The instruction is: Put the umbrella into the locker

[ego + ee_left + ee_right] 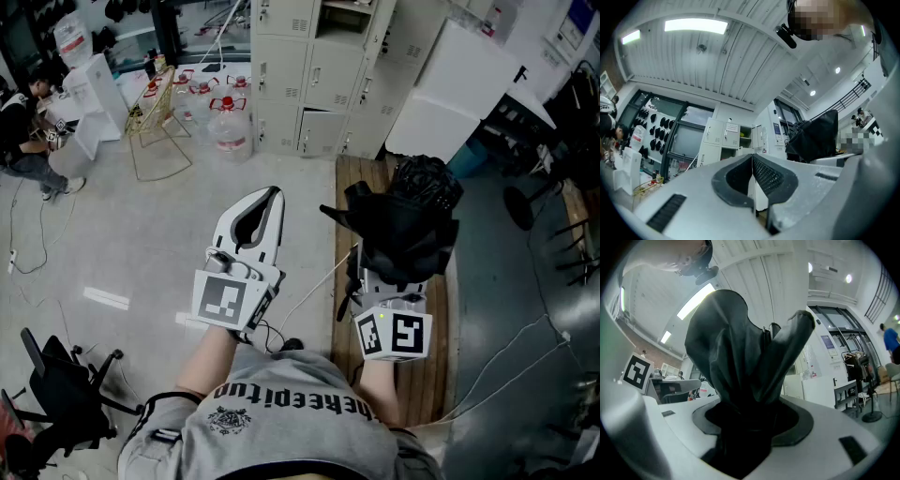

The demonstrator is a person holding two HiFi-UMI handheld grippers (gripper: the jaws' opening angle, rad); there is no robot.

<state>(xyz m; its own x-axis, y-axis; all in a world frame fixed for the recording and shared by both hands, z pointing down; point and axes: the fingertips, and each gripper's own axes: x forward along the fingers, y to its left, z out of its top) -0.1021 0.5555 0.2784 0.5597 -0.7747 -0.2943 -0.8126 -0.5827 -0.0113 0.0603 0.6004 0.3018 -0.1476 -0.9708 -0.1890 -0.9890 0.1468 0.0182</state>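
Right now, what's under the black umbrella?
The right gripper, shut on the umbrella, and a wooden platform beneath. Its cloth covers the jaw tips and part of the platform.

A: What lies ahead of the left gripper (269,195)?
B: Pale polished floor (141,244), then water jugs (228,124) beside a wire rack (157,127).
A: And to its right?
B: A wooden platform (350,186). Black office chair (54,392) behind-left; strip lights (696,25) overhead.

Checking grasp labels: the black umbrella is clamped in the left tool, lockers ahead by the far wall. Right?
Not quite. The umbrella is clamped in the right tool, not the left: the right gripper view shows its black fabric between those jaws. The left tool is shut on nothing. The lockers are ahead, as you said.
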